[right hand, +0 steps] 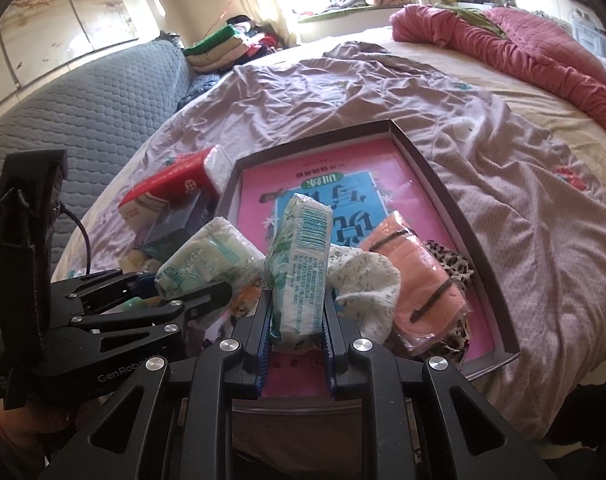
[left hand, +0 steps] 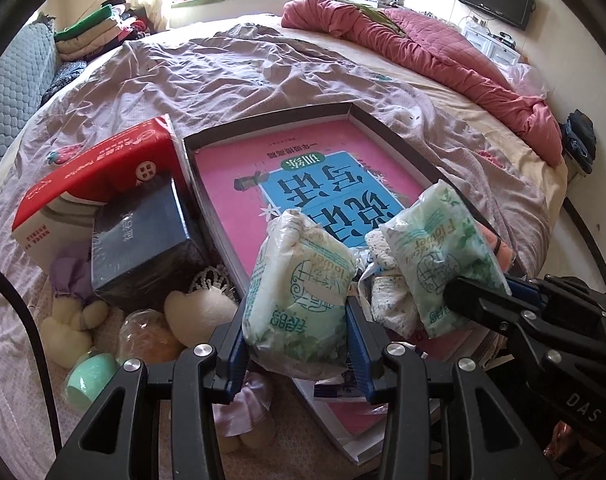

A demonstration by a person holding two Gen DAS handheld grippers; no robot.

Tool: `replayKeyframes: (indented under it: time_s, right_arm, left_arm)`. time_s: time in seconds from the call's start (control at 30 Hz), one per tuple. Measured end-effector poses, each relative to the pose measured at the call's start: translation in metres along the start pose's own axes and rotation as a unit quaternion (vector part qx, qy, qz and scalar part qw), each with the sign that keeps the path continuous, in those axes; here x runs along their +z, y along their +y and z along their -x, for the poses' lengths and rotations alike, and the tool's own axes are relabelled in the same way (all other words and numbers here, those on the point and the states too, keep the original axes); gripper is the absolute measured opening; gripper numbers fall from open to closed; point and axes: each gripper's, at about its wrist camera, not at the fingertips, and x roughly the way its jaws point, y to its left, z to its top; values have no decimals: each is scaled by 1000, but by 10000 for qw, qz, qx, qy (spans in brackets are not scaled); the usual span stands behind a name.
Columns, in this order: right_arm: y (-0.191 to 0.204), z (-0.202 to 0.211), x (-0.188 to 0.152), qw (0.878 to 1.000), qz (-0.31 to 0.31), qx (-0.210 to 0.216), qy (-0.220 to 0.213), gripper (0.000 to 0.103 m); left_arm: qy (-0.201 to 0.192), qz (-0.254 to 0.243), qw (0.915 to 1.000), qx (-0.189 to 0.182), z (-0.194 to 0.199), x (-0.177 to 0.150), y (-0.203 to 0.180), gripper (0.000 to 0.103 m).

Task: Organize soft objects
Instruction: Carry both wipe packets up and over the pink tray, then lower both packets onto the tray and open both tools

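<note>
Plastic-wrapped tissue packs, 2 of them, both held above the near end of the shallow box [left hand: 399, 148] on the bed [left hand: 263, 76].

Left tool [left hand: 297, 344]: fingers pressed onto the sides of the left tissue pack [left hand: 303, 296], which stands upright and bulges between them. In the right wrist view this pack [right hand: 207, 260] sits at 9 o'clock of the other.

Right tool [right hand: 297, 320]: pinching the right tissue pack [right hand: 299, 264] edge-on, barcode side up, pack raised on end. From the left camera it [left hand: 443, 256] shows at 3 o'clock.

Box holds a pink book [right hand: 383, 164] flat on its floor. Already lying on it, at the near right: a white speckled cloth [right hand: 363, 284], a peach bagged item [right hand: 419, 276], a leopard-print piece [right hand: 451, 260] at the rim. Judged as the collecting spot, so the packs are likely carried there to join them.

Still outside, at 9 o'clock of the box: red tissue box [left hand: 99, 176] leaning on a dark blue box [left hand: 143, 252], with a cream plush toy [left hand: 199, 312], a mint-green round thing [left hand: 91, 376] and a bagged orange item [left hand: 147, 336] nearby. These look unsorted.

Grip on the packs' narrow sides suits soft wrap: it yields, so a firm squeeze keeps them from slipping.
</note>
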Motion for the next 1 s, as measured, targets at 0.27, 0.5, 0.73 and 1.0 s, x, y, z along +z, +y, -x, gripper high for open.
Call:
replayKeyframes:
  time_s: [0.27, 0.5, 0.73, 1.0]
  right_arm:
    - [-16, -7, 1, 9997, -142, -213, 3, 22]
    - [-18, -12, 3, 9996, -167, -210, -20, 23]
    - [-14, -15, 3, 9996, -109, -248, -10, 25]
    - [-12, -14, 3, 9996, -99, -263, -20, 26]
  left_arm:
    - [-22, 4, 9999, -135, -5, 4, -5, 43]
    - [-44, 115, 9996, -245, -5, 4, -2, 43]
    - [-57, 134, 9996, -238, -5, 3, 1, 43]
    - [-53, 158, 9995, -260, -5, 3, 2, 44]
